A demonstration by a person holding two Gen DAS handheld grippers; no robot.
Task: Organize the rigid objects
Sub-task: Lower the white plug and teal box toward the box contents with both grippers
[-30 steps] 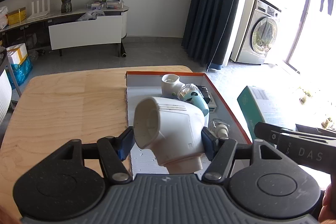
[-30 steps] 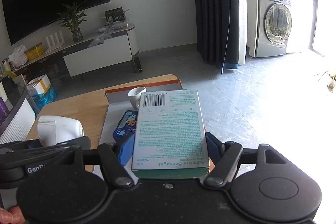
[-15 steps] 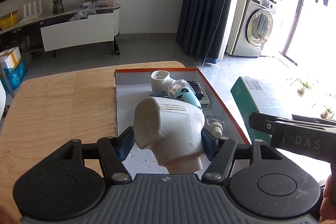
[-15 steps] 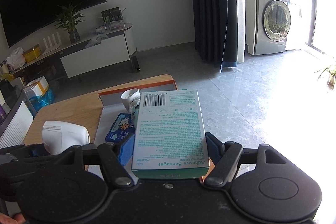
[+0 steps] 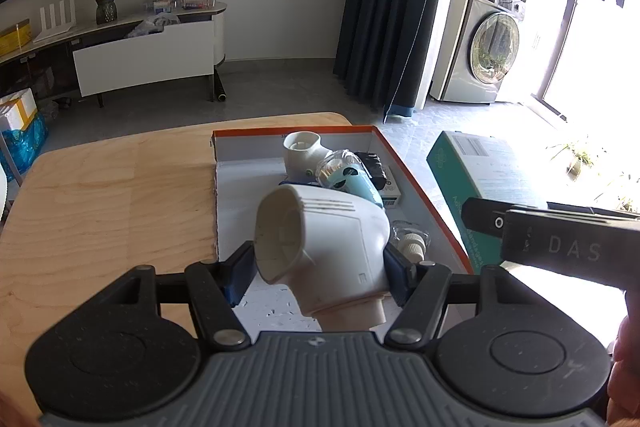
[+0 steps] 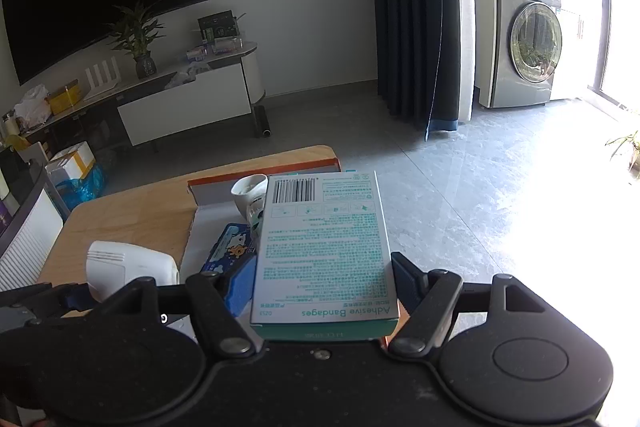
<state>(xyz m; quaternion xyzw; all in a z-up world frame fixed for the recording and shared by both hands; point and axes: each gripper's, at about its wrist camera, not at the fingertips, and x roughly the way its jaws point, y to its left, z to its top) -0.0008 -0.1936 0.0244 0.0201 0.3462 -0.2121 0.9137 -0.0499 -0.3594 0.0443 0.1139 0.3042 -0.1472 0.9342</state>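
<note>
Carrying both items to the tray (image 5: 420, 183) on the worktop (image 5: 100, 195) — left gripper (image 5: 320, 267) clamps the white fitting (image 5: 324, 247) above it, right gripper (image 6: 324, 283) grips the bandage box (image 6: 324, 247) beside it — next, lower and release.

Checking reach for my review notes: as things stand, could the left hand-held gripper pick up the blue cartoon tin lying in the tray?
Probably not yet. The left hand-held gripper is already shut on the white elbow-shaped part, so its jaws are occupied. The blue tin lies uncovered in the orange-rimmed tray.
</note>
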